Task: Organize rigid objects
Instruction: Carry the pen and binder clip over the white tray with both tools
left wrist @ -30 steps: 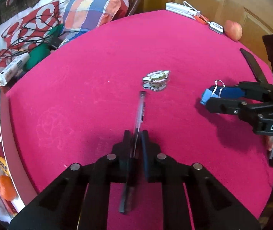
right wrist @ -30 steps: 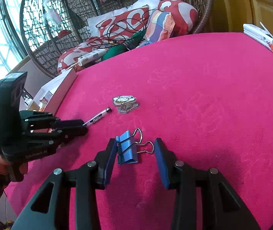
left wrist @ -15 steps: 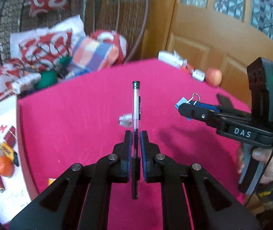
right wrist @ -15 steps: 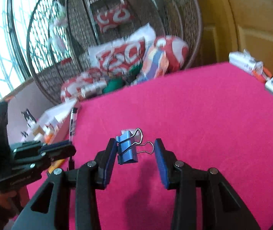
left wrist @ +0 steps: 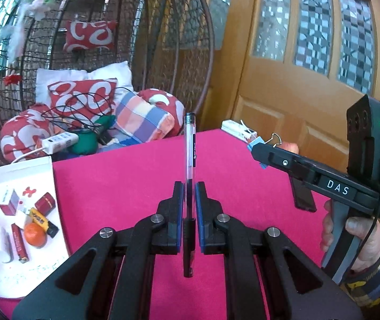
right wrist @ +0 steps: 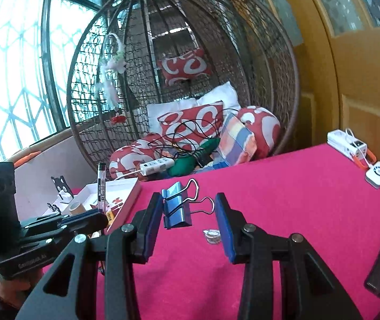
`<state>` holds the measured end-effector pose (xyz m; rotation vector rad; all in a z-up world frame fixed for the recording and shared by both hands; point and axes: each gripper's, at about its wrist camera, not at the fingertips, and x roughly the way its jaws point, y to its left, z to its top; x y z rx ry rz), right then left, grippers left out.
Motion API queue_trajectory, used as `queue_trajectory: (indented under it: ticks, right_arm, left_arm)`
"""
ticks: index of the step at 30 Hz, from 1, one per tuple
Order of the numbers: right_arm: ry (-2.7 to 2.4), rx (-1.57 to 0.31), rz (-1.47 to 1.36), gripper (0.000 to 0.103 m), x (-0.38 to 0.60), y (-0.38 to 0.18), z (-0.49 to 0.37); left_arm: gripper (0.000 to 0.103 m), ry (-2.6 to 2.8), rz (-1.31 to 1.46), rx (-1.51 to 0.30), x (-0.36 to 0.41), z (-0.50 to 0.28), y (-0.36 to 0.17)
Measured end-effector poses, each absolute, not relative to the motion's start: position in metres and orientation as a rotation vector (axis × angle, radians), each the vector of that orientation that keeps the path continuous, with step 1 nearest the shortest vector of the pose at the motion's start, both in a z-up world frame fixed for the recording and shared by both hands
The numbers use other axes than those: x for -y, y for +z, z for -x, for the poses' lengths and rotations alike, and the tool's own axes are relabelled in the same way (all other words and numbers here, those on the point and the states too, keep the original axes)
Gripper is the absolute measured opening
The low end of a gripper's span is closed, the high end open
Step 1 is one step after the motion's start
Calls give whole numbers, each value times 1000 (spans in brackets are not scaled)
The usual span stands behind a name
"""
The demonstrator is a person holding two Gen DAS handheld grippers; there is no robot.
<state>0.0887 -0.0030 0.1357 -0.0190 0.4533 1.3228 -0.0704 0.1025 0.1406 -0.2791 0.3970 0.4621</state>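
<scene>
We are clamping the clear-barrelled black-ink pen (left wrist: 189, 157) upright in our left gripper (left wrist: 189, 197), jaws pressing together on it; our right gripper (right wrist: 188, 213) is pinching the blue metal binder clip (right wrist: 175, 208), both above the pink-clothed table (right wrist: 283, 200).

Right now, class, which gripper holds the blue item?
The right gripper: it holds the blue binder clip, while the left gripper clamps a clear pen.
</scene>
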Motion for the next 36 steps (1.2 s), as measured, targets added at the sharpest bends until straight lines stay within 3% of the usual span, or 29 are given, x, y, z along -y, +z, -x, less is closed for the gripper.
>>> queue_trajectory:
  ticks: [36]
  right_arm:
    - [1439, -396, 182, 40, -58, 157, -17]
  left_arm:
    - [8, 596, 367, -235, -143, 164, 154]
